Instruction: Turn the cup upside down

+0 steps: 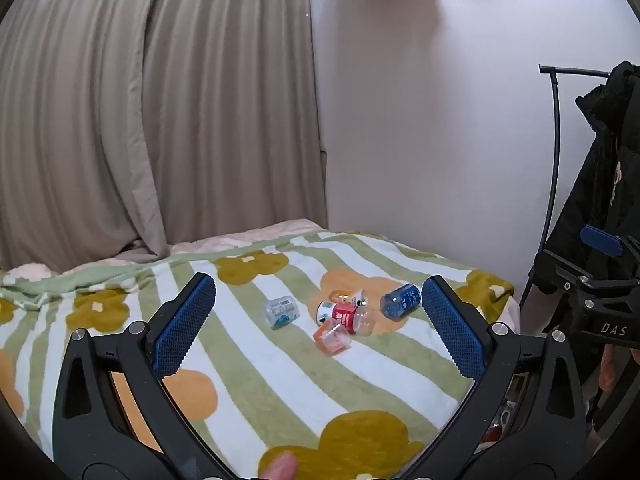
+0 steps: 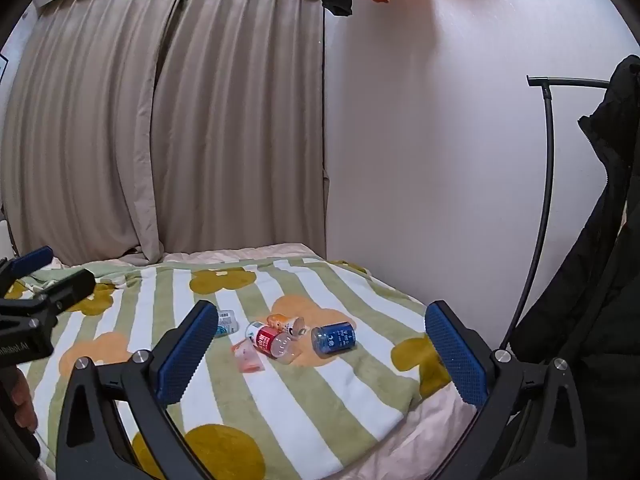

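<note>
On a bed spread with a green-and-white striped, flower-patterned blanket, five small plastic cups lie tipped on their sides in a loose cluster. Both hand-held grippers hover above the near edge, apart from every cup. Seen from its own wrist camera, the left gripper has its blue-padded fingers spread wide and grips nothing; the right gripper is likewise splayed wide and empty.

At the cluster's centre lies the red-labelled cup, its clear end pointing toward the camera, touching a clear orange cup in front of it and an orange-and-white cup behind. A blue cup lies just beside them on the right (its open mouth faces the viewer), and a clear cup with grey-and-teal print rests on the left, slightly apart.

Beige curtains hang behind the bed, with a plain white wall at right, where a black coat hangs from a thin rack.
</note>
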